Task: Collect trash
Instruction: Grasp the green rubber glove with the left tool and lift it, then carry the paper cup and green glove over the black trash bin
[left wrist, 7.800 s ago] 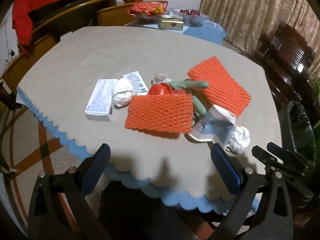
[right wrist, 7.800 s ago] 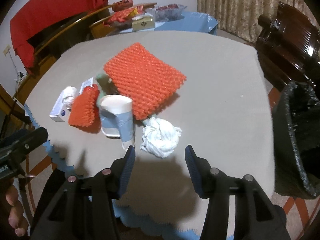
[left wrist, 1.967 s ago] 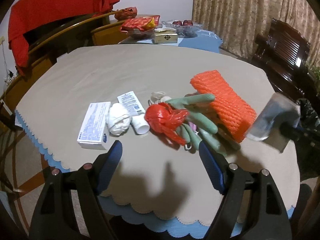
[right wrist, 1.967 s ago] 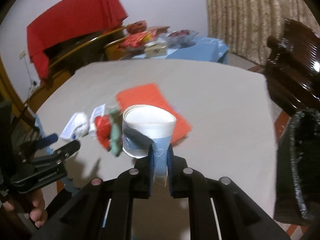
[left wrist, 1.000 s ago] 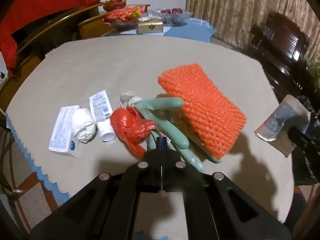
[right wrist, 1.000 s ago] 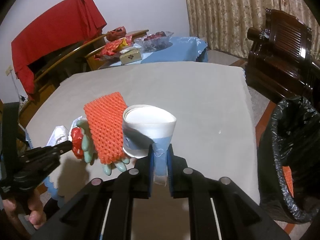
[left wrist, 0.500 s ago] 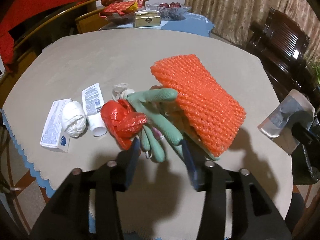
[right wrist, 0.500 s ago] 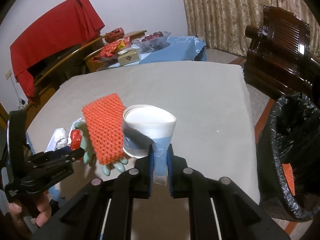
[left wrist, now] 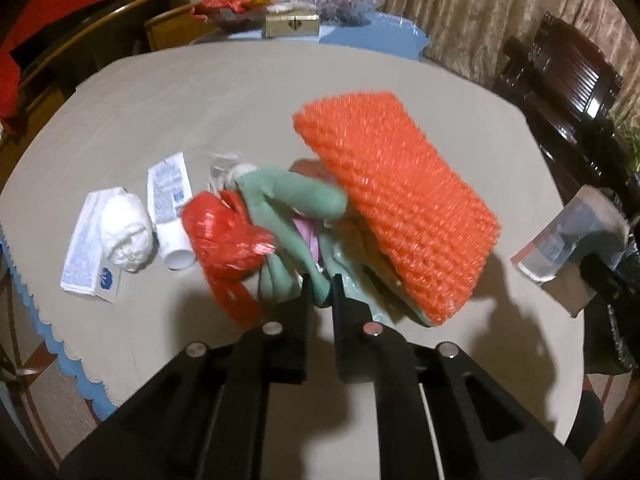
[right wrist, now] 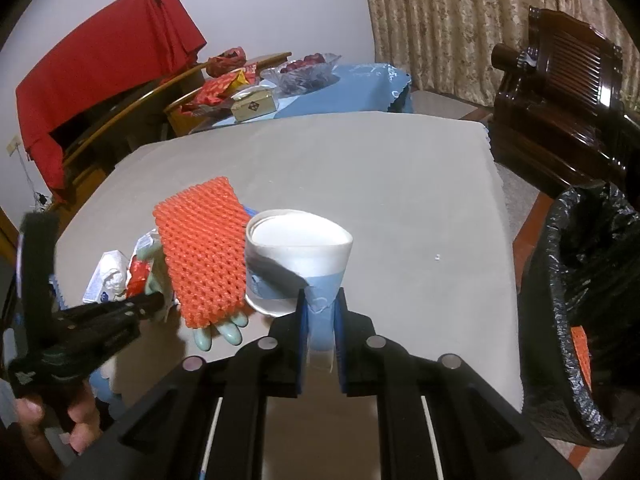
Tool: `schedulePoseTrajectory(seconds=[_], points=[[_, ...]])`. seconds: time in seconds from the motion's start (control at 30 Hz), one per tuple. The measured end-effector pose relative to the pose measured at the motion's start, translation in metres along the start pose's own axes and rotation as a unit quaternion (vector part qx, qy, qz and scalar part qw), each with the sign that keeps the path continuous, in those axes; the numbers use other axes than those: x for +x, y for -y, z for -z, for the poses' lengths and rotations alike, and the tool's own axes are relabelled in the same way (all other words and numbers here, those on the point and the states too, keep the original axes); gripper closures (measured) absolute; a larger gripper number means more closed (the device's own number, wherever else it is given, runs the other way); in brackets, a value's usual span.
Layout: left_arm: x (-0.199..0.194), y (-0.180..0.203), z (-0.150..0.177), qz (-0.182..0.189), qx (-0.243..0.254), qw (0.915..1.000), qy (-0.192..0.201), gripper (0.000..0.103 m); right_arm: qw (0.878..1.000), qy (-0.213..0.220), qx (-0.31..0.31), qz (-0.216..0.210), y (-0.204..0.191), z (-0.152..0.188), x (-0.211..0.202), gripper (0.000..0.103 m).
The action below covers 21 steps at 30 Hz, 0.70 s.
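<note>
1. Whereas half a second ago the left gripper point(left wrist: 319, 296) stood open above the pile, its jaws are now nearly together, pinched on the green rubber glove point(left wrist: 298, 200).
2. Glove bundle is lifted and motion-blurred; the orange foam net point(left wrist: 396, 196) rides on top of it, and the red plastic bag point(left wrist: 224, 236) hangs at its left side.
3. Right gripper point(right wrist: 319, 316) unchanged: clamped on the flattened side of the paper cup point(right wrist: 298, 260), held upright above the table point(right wrist: 360, 168).
4. Left tool is held low at the table's near edge, pointing across it.
5. On the cloth remain the white box point(left wrist: 86, 256), tissue ball point(left wrist: 126, 232) and small tube point(left wrist: 170, 204).
6. Black-lined trash bin point(right wrist: 580, 320) stands right of the table, orange net piece inside.
</note>
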State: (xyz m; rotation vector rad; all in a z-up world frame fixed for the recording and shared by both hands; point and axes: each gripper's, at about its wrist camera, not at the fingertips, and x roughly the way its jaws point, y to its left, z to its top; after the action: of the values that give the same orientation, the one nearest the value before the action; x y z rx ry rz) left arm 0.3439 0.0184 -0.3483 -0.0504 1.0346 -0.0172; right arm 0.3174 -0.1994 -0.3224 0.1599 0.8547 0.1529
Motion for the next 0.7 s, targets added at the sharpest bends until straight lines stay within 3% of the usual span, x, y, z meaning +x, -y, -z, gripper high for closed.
schedulePoseTrajectory(seconds=[0.4, 0.7], points=[[-0.089, 0.006, -0.009, 0.005, 0.019, 0.9974, 0.069, 0.1, 0.999, 0.033, 0.008, 0.002, 0.003, -0.008, -0.04, 0.091], [-0.139, 0.046, -0.016, 0.024, 0.046, 0.9933, 0.103, 0.1, 0.998, 0.063, 0.021, 0.012, 0.016, -0.015, -0.087, 0.091]])
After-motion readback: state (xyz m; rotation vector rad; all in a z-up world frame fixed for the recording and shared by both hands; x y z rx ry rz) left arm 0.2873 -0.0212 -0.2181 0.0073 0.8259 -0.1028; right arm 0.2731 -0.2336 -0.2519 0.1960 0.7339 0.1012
